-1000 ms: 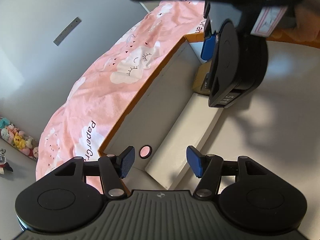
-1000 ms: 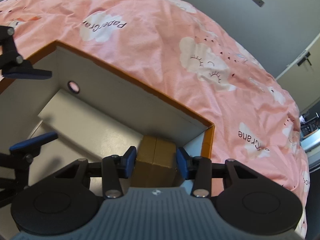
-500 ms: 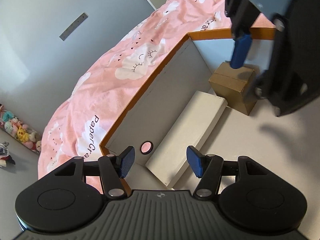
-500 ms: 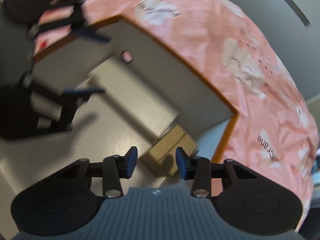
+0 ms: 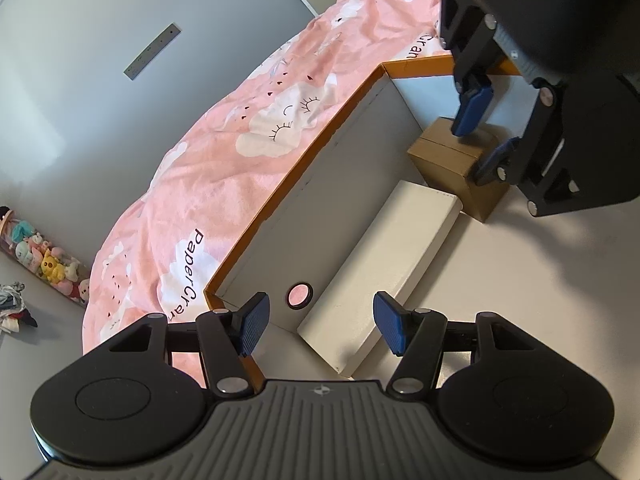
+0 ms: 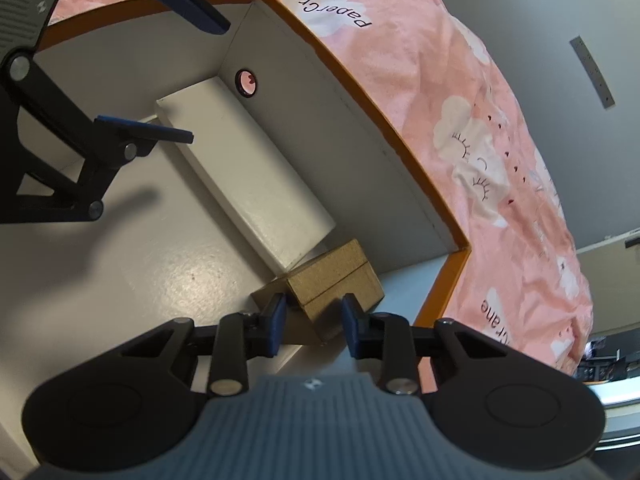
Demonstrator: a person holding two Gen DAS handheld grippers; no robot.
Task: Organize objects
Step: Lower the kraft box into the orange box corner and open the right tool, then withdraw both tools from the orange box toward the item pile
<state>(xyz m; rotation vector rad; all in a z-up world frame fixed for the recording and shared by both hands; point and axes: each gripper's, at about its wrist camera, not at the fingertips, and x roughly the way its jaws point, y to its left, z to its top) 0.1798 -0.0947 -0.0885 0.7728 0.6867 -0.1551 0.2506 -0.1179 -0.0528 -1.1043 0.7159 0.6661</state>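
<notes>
A small brown cardboard box (image 6: 336,276) stands in the far corner of a big orange-rimmed box (image 5: 304,160), end to end with a long white box (image 5: 384,272). My right gripper (image 6: 314,320) reaches down over the brown box (image 5: 444,160); its jaws are closing with the box's near corner between them, and I see no firm press. My left gripper (image 5: 320,322) hovers open and empty over the near end of the white box (image 6: 248,176). The right wrist view shows the left gripper (image 6: 180,72) at upper left.
The big box lies on a pink cloud-print bedcover (image 5: 224,184). Its long grey wall has a round finger hole (image 5: 299,295). The grey floor of the box (image 6: 160,280) lies bare beside the white box. Plush toys (image 5: 44,260) lie on the room's floor, far left.
The right gripper has rolled and come down over the brown box, and its jaws have narrowed around it. The left gripper and both boxes have stayed put.
</notes>
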